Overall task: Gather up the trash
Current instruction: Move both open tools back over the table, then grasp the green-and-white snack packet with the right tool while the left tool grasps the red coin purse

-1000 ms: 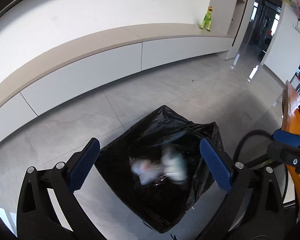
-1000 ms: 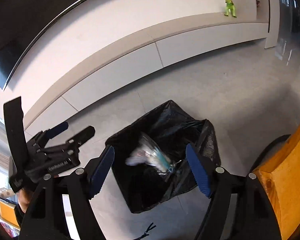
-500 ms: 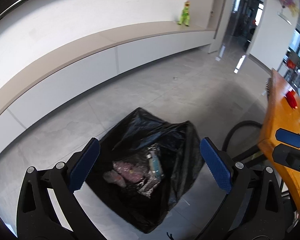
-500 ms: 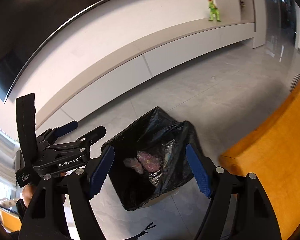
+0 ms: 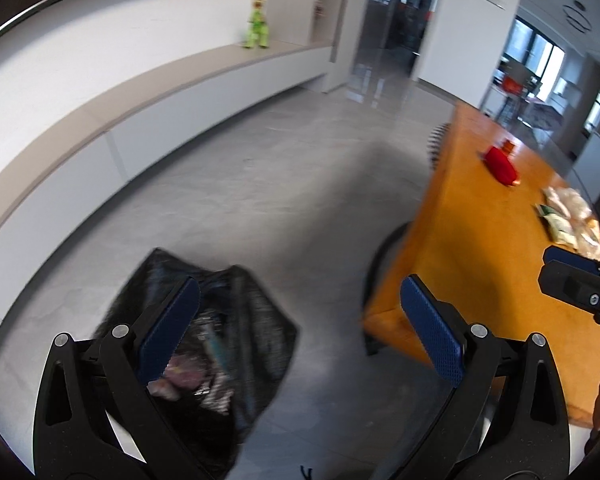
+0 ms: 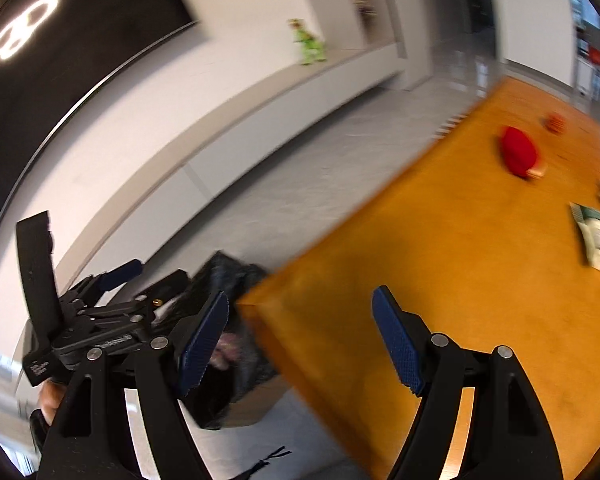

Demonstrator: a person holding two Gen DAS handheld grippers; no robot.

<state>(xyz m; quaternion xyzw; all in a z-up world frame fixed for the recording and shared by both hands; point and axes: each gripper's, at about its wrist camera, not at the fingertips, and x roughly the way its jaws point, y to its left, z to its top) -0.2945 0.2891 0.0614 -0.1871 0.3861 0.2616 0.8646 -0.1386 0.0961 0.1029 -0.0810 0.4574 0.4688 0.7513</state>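
Note:
A black trash bag (image 5: pixel 244 320) lining a bin stands on the floor left of the orange table (image 5: pixel 472 240); pink and clear wrappers (image 5: pixel 180 376) lie inside it. The bag also shows in the right wrist view (image 6: pixel 236 276). My left gripper (image 5: pixel 300 332) is open and empty above the bag's right edge. My right gripper (image 6: pixel 300 340) is open and empty over the table's near corner (image 6: pixel 420 240). Snack packets (image 5: pixel 568 216) lie on the table at the right; a green and white packet shows in the right wrist view (image 6: pixel 596 236).
A red paddle-like object (image 5: pixel 500 164) and a small orange item (image 6: pixel 554 122) lie far on the table. A long white low cabinet (image 5: pixel 140 128) with a green toy (image 5: pixel 256 24) lines the wall. A black chair arc (image 5: pixel 380 256) stands by the table's edge.
Both grippers have swung right, away from above the bag toward the table. Trash that was falling a second ago now lies in the bag. Both stay open.

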